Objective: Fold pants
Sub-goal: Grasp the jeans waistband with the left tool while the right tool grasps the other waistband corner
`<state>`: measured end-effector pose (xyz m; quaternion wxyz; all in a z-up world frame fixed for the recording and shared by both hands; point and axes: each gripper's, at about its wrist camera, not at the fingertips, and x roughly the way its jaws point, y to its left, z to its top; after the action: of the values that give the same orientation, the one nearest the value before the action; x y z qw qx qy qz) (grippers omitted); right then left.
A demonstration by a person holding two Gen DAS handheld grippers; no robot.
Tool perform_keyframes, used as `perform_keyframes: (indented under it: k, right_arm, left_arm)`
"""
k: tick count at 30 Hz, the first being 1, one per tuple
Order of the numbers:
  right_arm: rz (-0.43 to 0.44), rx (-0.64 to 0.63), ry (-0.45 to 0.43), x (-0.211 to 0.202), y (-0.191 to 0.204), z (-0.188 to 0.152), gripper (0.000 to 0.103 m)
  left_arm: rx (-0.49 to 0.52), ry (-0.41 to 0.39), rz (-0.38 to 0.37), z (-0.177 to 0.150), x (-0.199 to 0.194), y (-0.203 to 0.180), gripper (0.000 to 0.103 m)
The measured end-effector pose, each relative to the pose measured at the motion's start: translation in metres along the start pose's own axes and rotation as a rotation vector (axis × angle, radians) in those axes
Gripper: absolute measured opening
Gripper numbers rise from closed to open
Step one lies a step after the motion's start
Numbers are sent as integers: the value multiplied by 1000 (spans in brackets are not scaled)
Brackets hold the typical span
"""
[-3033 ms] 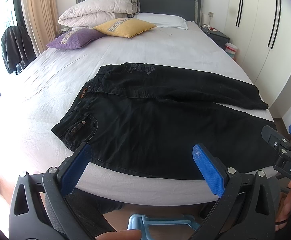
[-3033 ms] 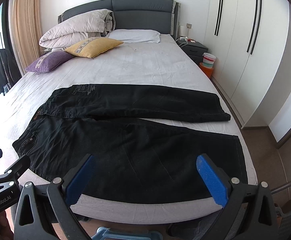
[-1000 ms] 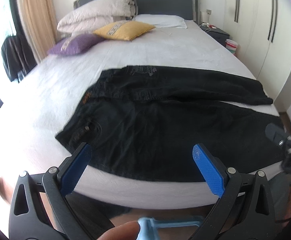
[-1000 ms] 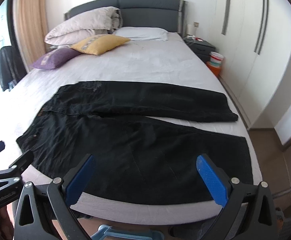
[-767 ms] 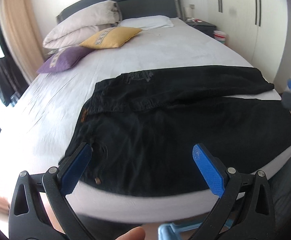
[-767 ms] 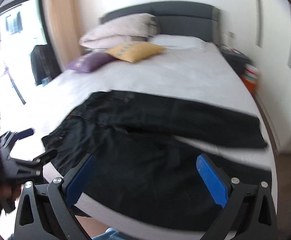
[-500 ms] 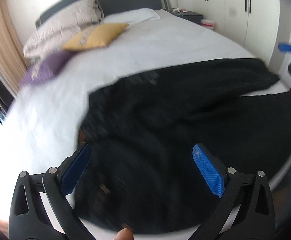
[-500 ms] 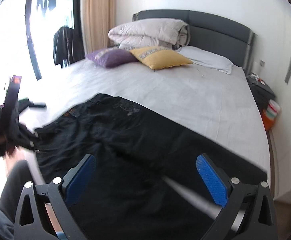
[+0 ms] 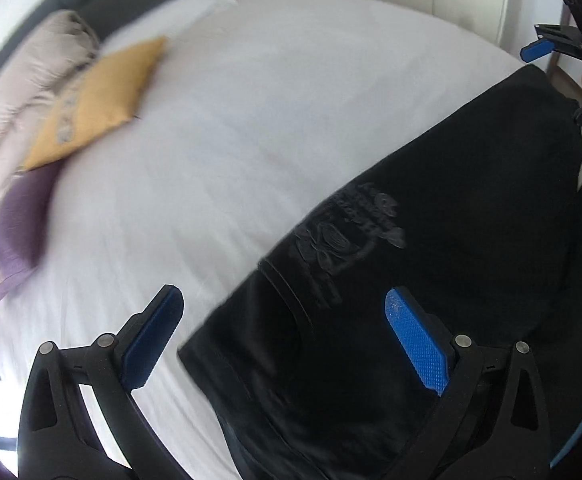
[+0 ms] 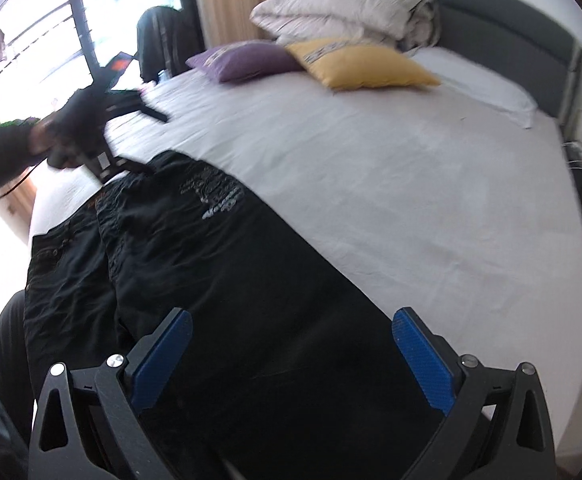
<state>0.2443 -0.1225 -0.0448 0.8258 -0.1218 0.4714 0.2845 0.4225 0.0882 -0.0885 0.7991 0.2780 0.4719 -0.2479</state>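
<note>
Lying spread across the near part of the white-sheeted bed [image 10: 391, 184], the black cotton pants [image 10: 251, 272] were mostly unfolded. Both legs stretched flat along the mattress, and the waistband end sat toward the window side. The far leg, with a pale printed emblem [image 10: 213, 194] near its hip, appeared to overlap the near one a little, though the blur made that edge hard to read.

The left hand-held gripper [image 9: 287, 336] hovered over the far waist corner with its blue pads spread wide and nothing between them. One pad was above bare sheet and the other above black cloth. The right hand-held gripper [image 10: 291, 354] hung over the lower leg, its pads likewise parted and empty.

Judged from this, no fold had been made: neither tool had a hold on the fabric. What remained was grasping the far leg at waist and hem, laying it over the near leg, then doubling the length. A yellow cushion [image 10: 355, 64] and a purple cushion [image 10: 247, 58] lay well apart, near the grey padded headboard [image 10: 503, 20].
</note>
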Motion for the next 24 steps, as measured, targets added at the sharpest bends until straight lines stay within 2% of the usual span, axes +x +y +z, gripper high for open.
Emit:
perform_keyframes:
  k: [2,5,7,10,14,15,17,18,19,24]
  right_arm:
    - [31,4,21,13,-15,3,100]
    - [65,5,47,35,-32,8,99]
    - [87,0,62,47,-43,8,97]
    - [113,8,88,63,-58,6,97]
    - [139,20,126,79,-71,3,94]
    - [149,24,130,81,-72,3,94]
    - [145,21,140,85,-75,2,94]
    - [141,21,149,87,-78,2,94]
    - [140,23,156,89,-79,2,94]
    - [117,15,168,94,-87,5,88]
  left_arm:
    - [-13,35,-64,8,24,13,103]
    - [-7,86,-113,14,60,28,102]
    - [-3,133,-159,16,82,32,88]
    - [-5,195,-230,14,112,33,82]
    - [-23,195,-291,22,127,35,76]
    - [-20,202,-295,23,129,35,72]
    - [-16,211,-309,26,133,36,53]
    - [-24,219,-336,27,132,40,28]
    - [-16,222,-337,28,132,37,20]
    - [55,187,-262,29,131,16,10]
